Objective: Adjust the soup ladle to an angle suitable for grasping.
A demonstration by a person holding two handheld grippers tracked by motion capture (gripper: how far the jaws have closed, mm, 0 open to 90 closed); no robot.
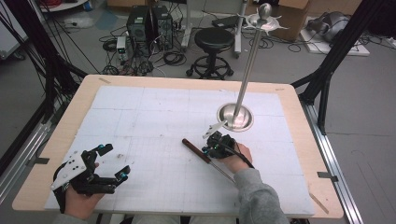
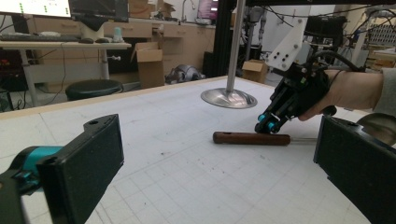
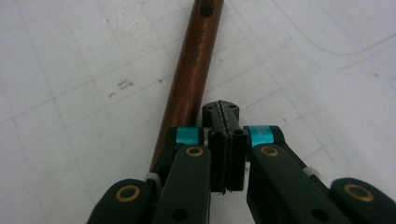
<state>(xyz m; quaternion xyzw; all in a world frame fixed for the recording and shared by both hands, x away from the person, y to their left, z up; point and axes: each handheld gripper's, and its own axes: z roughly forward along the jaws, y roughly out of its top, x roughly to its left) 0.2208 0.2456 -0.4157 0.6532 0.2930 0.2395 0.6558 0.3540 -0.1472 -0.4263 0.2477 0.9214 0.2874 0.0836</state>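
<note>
A tool with a brown wooden handle [image 1: 195, 150] and a thin metal shaft [image 1: 223, 171] lies flat on the white gridded mat [image 1: 154, 121], right of centre. My right gripper [image 1: 206, 150] points down at the handle's shaft end, its jaws shut with nothing between them. In the right gripper view the shut tips [image 3: 222, 111] sit just right of the handle [image 3: 191, 70], close above the mat. From the left gripper view I see the handle [image 2: 251, 138] under the right gripper [image 2: 265, 126]. My left gripper [image 1: 115, 161] rests open at the mat's near left corner, empty [image 2: 219, 163].
A metal stand with a round dish base [image 1: 235, 116] and a tall pole [image 1: 250, 65] rises behind the right gripper. The wooden table edge [image 1: 308, 140] runs along the right. A stool [image 1: 214, 39] and computer towers [image 1: 149, 23] stand on the floor beyond.
</note>
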